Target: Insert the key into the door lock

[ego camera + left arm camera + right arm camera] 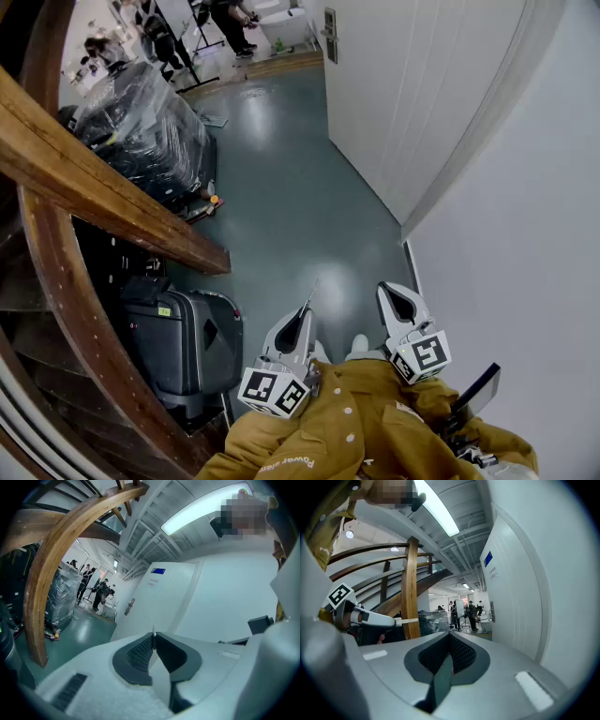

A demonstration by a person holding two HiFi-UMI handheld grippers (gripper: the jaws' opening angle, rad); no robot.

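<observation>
My left gripper (305, 314) is shut on a thin metal key (311, 292), whose blade pokes out past the jaw tips (153, 634). In the right gripper view the same key (408, 619) juts from the left gripper toward the room. My right gripper (395, 293) hangs beside it, shut, with nothing between its pads (451, 633). The white door (394, 84) stands far ahead on the right. Its lock plate and handle (330, 34) show small on the door's far edge, the handle (129, 606) well away from both grippers.
A curved wooden stair rail (66, 178) runs along the left. Below it stand a dark suitcase (187, 342) and a plastic-wrapped stack (150, 127). People stand at the far end (230, 23). A white wall (525, 234) closes the right side of the green floor (281, 206).
</observation>
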